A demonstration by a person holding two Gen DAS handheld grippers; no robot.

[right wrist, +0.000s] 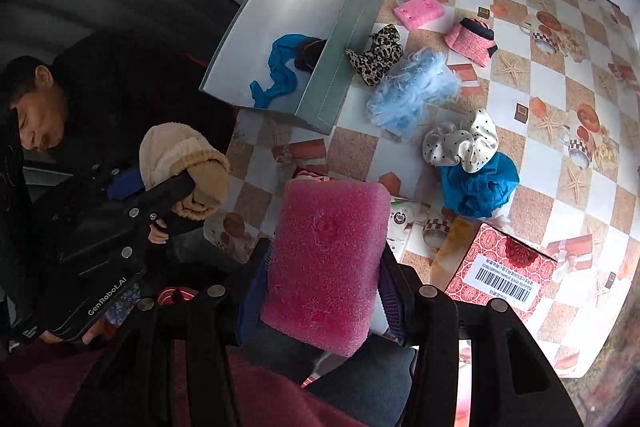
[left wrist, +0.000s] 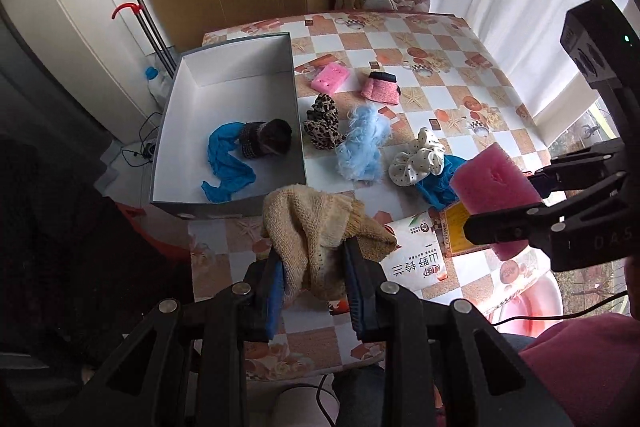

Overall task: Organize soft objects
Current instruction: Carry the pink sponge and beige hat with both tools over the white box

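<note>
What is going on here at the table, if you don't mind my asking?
A person is sorting soft items into the grey box. The left claw grips a beige knit cloth; the right claw holds a pink sponge. A blue cloth already lies inside, while the scrunchies are still on the table.

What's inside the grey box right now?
Inside the grey box: a blue cloth and a dark rolled item overlapping it. Whatever lies beneath them is hidden.

Black tongs (left wrist: 316, 291) with silver screws, blue pads; maroon sleeve (left wrist: 588, 367).
</note>
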